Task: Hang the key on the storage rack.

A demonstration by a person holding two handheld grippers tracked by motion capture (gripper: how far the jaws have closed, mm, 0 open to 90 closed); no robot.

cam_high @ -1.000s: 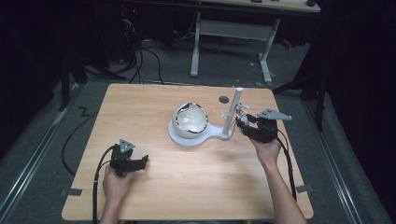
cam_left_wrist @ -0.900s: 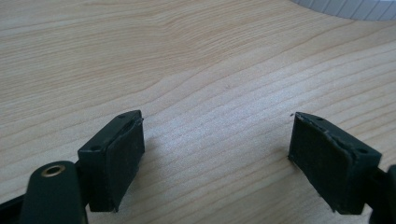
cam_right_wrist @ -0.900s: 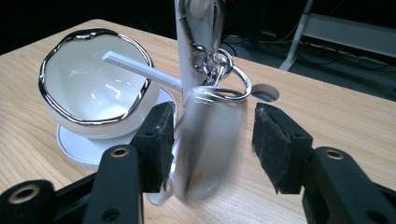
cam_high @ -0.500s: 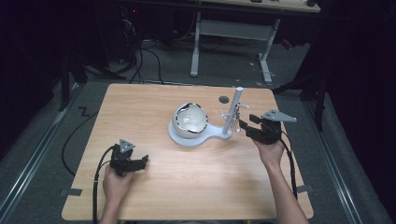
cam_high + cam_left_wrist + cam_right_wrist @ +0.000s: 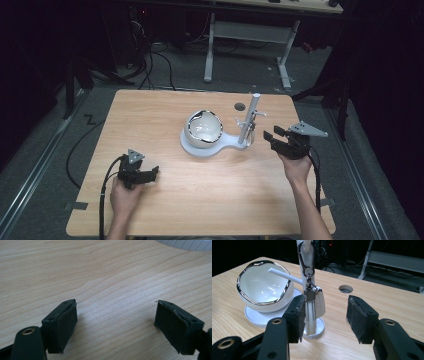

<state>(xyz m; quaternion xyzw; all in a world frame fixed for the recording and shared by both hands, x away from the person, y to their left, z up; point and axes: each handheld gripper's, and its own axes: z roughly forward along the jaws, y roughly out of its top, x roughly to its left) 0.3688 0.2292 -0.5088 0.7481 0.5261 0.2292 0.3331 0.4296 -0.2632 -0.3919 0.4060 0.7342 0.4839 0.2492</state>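
A white stand [image 5: 227, 145] sits mid-table, carrying a round white bowl with a silver rim [image 5: 203, 127] and an upright post [image 5: 250, 117]. A carabiner [image 5: 306, 258] hooks on the post, and a silver key tag [image 5: 316, 301] hangs from it. My right gripper [image 5: 271, 136] is open just right of the post, level with the tag. In the right gripper view the right gripper [image 5: 325, 315] has the tag just beyond its left pad [image 5: 298, 315], with nothing between the pads. My left gripper [image 5: 152, 173] rests open at the front left; the left gripper [image 5: 116, 325] faces bare wood.
The wooden table [image 5: 150, 115] has a round cable hole [image 5: 240, 106] behind the post. The stand's white base edge [image 5: 185, 243] lies well ahead of the left gripper. A desk frame and cables stand on the dark floor beyond the table's far edge.
My right gripper has drawn back to the right, away from the post and the hanging keys. The left gripper has stayed where it was.
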